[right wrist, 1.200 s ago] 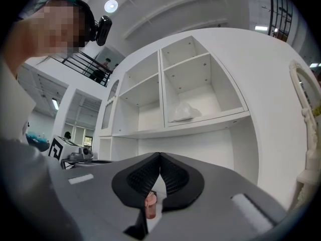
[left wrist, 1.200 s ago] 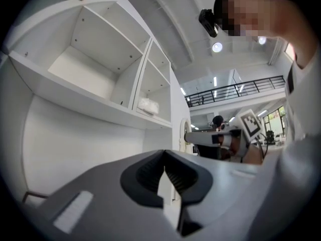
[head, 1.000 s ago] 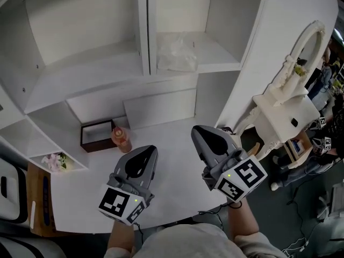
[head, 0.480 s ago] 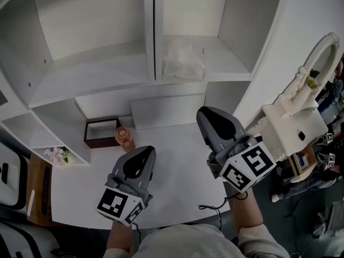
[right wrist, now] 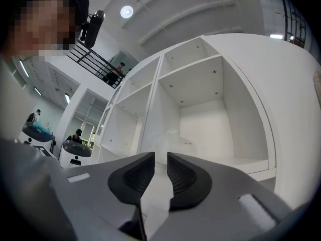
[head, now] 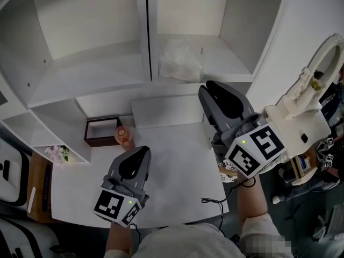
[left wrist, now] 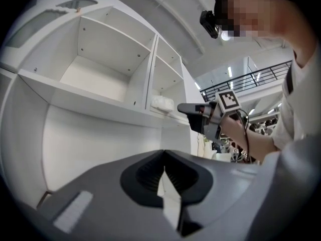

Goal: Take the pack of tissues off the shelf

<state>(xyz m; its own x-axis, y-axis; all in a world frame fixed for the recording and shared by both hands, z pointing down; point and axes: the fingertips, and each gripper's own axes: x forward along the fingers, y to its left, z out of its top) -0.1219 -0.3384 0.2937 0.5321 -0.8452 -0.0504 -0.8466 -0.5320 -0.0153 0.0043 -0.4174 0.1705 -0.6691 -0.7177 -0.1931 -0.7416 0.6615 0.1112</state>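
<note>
The pack of tissues [head: 181,63] lies on the shelf [head: 228,58] in the right-hand compartment of the white unit, toward its left wall. The right tongs [head: 216,88] hang just below and in front of the pack, pointing at it but apart from it. Their jaws have just been opening and stand a narrow gap apart, with nothing between them. The left tongs [head: 141,151] are well below the pack, over the tabletop [head: 177,160], jaws closed together and empty. Below and left of the pack, a brown box [head: 101,133] and a small bottle [head: 124,137] stand side by side on the tabletop.
</note>
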